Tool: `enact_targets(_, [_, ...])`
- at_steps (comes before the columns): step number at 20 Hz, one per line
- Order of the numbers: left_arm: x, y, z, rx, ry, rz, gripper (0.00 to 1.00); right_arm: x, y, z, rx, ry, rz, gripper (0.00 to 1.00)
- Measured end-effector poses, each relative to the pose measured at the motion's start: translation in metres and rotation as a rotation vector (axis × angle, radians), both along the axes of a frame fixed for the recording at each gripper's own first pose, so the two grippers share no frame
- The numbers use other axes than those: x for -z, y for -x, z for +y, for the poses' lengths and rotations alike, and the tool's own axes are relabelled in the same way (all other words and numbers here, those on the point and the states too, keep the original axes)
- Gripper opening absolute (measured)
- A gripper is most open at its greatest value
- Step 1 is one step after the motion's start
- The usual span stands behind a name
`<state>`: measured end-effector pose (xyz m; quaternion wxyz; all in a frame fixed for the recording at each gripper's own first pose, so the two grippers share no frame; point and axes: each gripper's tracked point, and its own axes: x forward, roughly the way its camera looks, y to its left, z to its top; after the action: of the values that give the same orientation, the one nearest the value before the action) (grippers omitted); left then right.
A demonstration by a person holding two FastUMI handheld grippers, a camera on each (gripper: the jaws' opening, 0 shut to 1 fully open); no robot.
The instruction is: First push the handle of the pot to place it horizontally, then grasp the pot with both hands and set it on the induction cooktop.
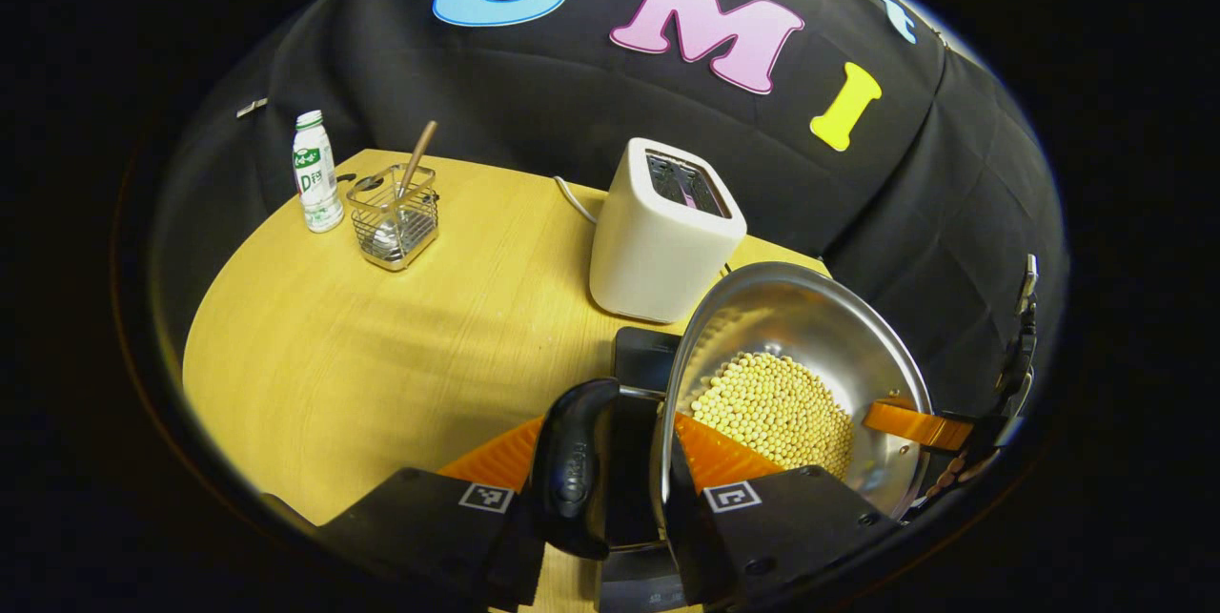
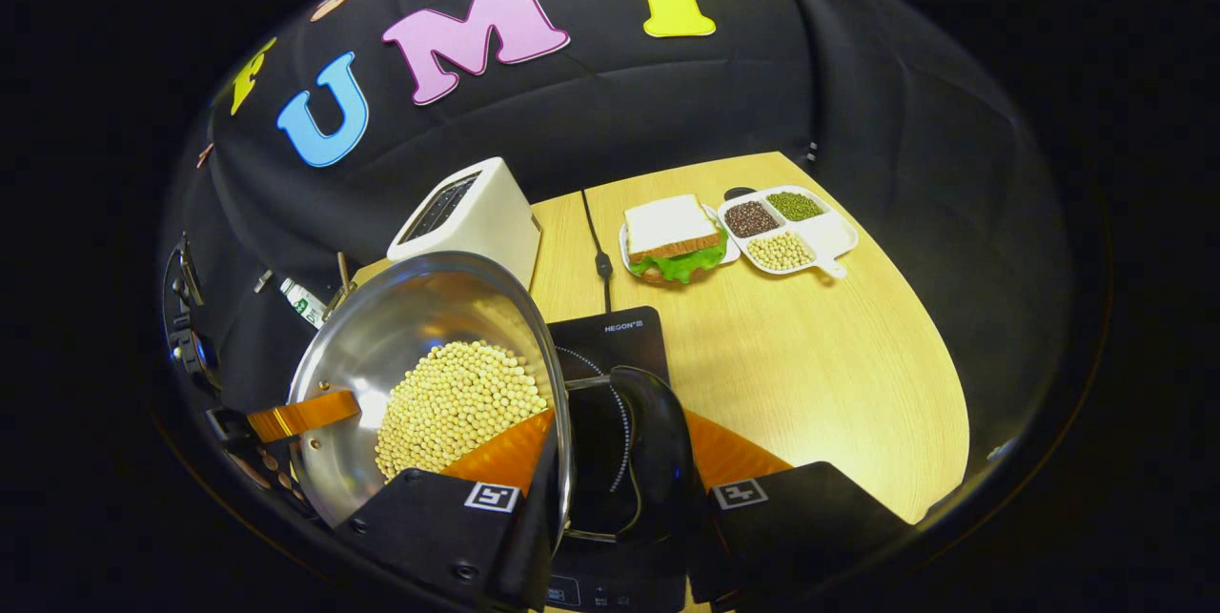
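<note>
- One pot of steel, with many pale beans inside, is held above the one black induction cooktop.
- Two black handles: the left gripper is closed on the near handle in the left gripper view; the right gripper clamps the other handle.
- One white toaster stands behind the pot.
- One bottle and one wire basket stand near each other.
- One sandwich lies beside one tray with four compartments on the wooden table.
</note>
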<state>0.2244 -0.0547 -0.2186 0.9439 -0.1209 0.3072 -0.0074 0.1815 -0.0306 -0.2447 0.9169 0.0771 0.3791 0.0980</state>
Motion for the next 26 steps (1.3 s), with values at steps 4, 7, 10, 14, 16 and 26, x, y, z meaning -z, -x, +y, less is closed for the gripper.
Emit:
enact_targets(4, [0.009, -0.009, -0.008, 0.008, -0.003, -0.003, 0.58, 0.011, -0.008, -0.009, 0.004, 0.005, 0.016, 0.58])
enact_targets(7, [0.019, -0.016, -0.012, 0.007, 0.001, 0.014, 0.58, 0.021, -0.013, -0.014, 0.008, 0.007, 0.031, 0.58])
enact_targets(10, [0.022, -0.02, -0.015, 0.008, -0.004, 0.016, 0.58, 0.028, -0.018, -0.016, 0.009, 0.003, 0.043, 0.58])
enact_targets(14, [0.03, -0.024, -0.017, 0.009, 0.002, 0.019, 0.58, 0.038, -0.019, -0.017, 0.008, -0.006, 0.068, 0.54])
enact_targets(16, [0.038, -0.024, -0.016, 0.006, 0.009, 0.023, 0.58, 0.044, -0.018, -0.018, 0.0, 0.002, 0.076, 0.58])
enact_targets(26, [0.046, -0.021, -0.016, 0.008, 0.04, 0.019, 0.61, 0.044, -0.018, -0.017, -0.004, -0.008, 0.054, 0.59])
